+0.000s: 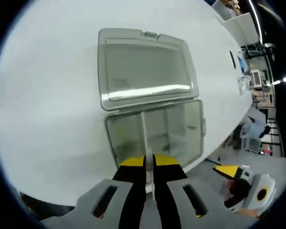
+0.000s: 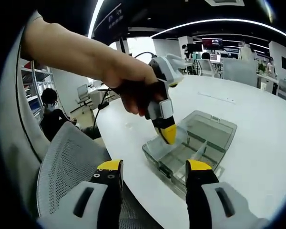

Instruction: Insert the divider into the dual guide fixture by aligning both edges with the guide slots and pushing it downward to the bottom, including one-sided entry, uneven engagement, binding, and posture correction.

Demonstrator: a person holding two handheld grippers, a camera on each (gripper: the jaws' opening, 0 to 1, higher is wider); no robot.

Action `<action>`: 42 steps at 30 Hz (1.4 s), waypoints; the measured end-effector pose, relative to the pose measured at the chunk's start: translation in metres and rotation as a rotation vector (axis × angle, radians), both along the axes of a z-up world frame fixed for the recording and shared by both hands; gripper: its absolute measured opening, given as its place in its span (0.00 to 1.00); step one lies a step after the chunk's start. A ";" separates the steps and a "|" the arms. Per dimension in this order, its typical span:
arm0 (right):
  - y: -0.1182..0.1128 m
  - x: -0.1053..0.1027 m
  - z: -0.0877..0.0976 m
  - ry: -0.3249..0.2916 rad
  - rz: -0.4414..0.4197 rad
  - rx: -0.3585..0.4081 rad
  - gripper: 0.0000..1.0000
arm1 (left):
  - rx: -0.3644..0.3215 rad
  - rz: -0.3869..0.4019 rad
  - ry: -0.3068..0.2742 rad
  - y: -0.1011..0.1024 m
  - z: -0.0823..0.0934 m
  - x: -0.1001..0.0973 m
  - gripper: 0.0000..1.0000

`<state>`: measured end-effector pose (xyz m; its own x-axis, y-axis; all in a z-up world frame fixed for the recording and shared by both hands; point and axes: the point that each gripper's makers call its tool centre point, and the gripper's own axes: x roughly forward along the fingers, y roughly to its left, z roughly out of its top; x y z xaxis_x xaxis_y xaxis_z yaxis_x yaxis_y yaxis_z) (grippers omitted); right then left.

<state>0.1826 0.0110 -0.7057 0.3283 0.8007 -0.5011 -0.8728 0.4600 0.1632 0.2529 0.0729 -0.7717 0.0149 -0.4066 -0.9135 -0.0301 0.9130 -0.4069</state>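
Left gripper view: left gripper [image 1: 149,168] clenched on one thin clear divider [image 1: 145,138], standing upright in one open clear box [image 1: 155,131] on the white table [image 1: 47,95], lid [image 1: 145,67] laid back beyond. Could bind if one edge enters its slot first

Right gripper view: right gripper [image 2: 152,171] released, hovering short of the box; one hand [image 2: 133,86] working the other gripper
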 end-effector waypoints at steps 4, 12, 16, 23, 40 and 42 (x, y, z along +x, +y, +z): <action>0.000 0.001 0.001 0.000 -0.004 0.004 0.49 | 0.012 0.000 0.010 0.000 0.000 0.000 0.02; 0.000 0.001 0.000 0.002 -0.009 0.005 0.49 | 0.019 -0.012 0.017 -0.005 0.002 0.001 0.02; -0.001 0.002 0.000 0.004 -0.013 0.006 0.49 | 0.021 -0.023 0.018 -0.006 0.002 0.002 0.02; -0.001 0.003 0.001 0.005 -0.019 0.008 0.49 | 0.034 -0.044 0.014 -0.006 0.003 0.001 0.02; -0.003 0.005 0.002 0.011 -0.024 0.022 0.49 | 0.063 -0.073 0.015 -0.004 0.000 0.003 0.02; -0.003 0.006 0.002 0.011 -0.026 0.024 0.49 | 0.071 -0.081 0.013 -0.003 -0.001 0.002 0.02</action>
